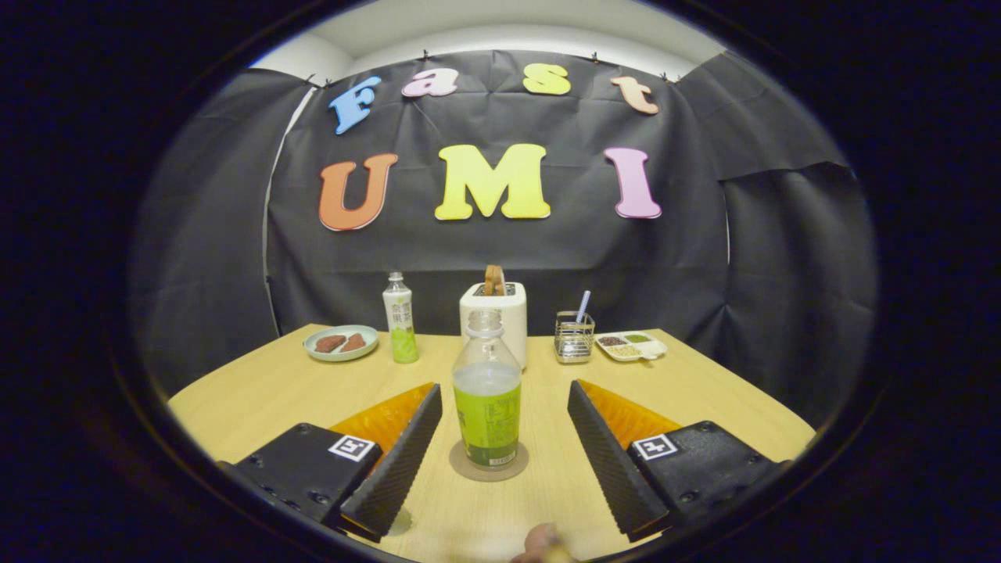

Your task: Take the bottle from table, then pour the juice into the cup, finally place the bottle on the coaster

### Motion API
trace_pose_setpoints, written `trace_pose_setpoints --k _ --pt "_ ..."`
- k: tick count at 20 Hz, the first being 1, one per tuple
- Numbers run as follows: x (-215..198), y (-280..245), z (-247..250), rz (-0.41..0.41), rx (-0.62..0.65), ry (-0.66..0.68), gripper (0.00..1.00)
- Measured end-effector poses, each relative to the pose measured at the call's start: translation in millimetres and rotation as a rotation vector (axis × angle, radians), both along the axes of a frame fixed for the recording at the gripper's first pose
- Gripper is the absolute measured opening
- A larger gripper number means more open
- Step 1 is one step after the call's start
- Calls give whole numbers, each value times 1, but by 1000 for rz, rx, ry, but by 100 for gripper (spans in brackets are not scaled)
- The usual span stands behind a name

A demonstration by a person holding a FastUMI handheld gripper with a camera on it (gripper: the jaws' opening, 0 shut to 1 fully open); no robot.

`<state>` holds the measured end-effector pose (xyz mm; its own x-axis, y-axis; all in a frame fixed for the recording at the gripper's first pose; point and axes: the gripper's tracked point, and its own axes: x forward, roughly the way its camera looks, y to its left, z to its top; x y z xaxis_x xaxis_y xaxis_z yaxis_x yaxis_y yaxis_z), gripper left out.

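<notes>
We see our gripper [500, 414] spread wide, its left finger clear of the bottle [487, 399] standing upright and uncapped on the coaster [489, 467] between both fingers, bare table [258, 391] either side, the right finger equally clear

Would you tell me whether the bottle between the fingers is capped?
Uncapped: the bottle shows an open neck, upright on the coaster, the open tool apart.
</notes>
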<state>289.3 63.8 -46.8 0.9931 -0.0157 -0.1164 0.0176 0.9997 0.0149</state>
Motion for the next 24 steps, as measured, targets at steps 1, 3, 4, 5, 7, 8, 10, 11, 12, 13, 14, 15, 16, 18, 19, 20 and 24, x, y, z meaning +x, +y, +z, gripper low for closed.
trace_pose_setpoints --k 1,3,4,5,7,8,10,11,12,13,14,15,16,18,19,20,24 --pt "-8 0 3 1 4 10 100" --pt "-28 4 12 26 19 23 100" --pt "-37 6 19 32 21 21 100" --pt "-48 7 29 43 18 13 100" --pt "-62 1 44 45 4 -14 100" --pt "-71 1 51 47 -1 -24 100" --pt "-93 -1 68 44 -14 -43 100" --pt "-102 -2 74 43 -17 -48 100" --pt "-114 -4 82 42 -23 -58 100" --pt "-125 -7 90 34 -33 -66 100" --pt "-133 -11 96 25 -44 -74 100" --pt "-143 -16 103 11 -57 -78 100" --pt "-152 -18 107 9 -64 -78 100" --pt "-174 -25 114 20 -47 -80 100" --pt "-186 -30 117 23 -39 -82 100" --pt "-196 -36 118 24 -40 -88 100" --pt "-244 -57 114 30 -57 -116 100"
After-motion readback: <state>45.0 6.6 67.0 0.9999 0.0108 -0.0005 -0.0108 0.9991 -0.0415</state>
